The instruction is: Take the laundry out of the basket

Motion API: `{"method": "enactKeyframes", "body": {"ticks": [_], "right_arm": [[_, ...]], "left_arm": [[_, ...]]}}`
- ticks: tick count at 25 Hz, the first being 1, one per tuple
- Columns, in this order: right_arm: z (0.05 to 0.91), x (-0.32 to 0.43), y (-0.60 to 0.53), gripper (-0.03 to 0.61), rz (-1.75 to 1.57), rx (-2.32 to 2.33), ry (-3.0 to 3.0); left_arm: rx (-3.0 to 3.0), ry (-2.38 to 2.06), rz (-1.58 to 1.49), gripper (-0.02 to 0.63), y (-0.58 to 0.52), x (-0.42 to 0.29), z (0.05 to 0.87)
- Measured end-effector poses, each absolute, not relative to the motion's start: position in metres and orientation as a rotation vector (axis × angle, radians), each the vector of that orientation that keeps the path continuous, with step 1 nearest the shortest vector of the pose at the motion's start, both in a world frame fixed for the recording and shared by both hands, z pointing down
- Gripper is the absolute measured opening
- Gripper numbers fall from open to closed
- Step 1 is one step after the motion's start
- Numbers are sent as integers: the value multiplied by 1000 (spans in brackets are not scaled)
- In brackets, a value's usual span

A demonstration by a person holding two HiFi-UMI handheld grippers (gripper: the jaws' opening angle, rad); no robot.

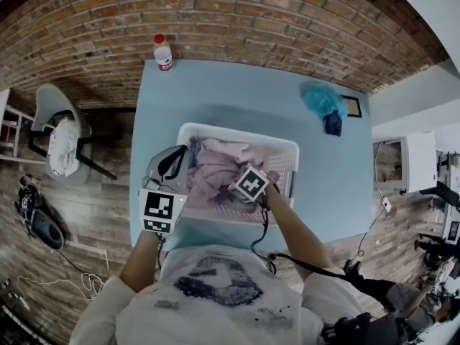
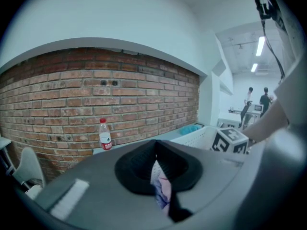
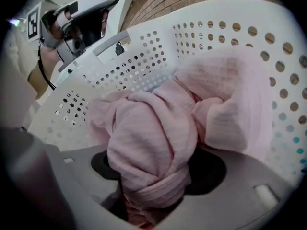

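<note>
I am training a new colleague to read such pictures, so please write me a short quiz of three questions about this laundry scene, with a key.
1. True or false: the bottle stands inside the white basket.
2. What is between the jaws of the right gripper? A) a pink garment B) a plastic cup C) nothing
3. Fill in: the teal cloth lies on the light ____ table.
Key: 1 false; 2 A; 3 blue.
</note>
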State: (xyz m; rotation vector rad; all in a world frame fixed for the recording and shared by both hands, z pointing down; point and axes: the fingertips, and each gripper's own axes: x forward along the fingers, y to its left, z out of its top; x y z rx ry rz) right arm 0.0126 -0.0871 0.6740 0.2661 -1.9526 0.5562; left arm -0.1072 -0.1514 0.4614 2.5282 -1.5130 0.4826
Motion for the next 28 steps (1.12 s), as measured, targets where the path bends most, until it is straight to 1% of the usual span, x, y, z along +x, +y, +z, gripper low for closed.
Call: {"method": "enactKeyframes", "body": {"ticks": [6, 12, 20, 28], "right_arm": [[658, 12, -89, 294, 602, 328, -2004], [634, 4, -94, 273, 642, 388, -2117], [593, 3, -106, 265, 711, 534, -2291], [552, 6, -113, 267, 680, 708, -2377]], "left_arm": [[2522, -1529, 486, -9, -144, -115, 460], [2521, -1529, 480, -9, -137, -117, 459], [2522, -1550, 476, -9, -133, -126, 454], [2540, -1587, 470, -9, -133, -138, 440]]}}
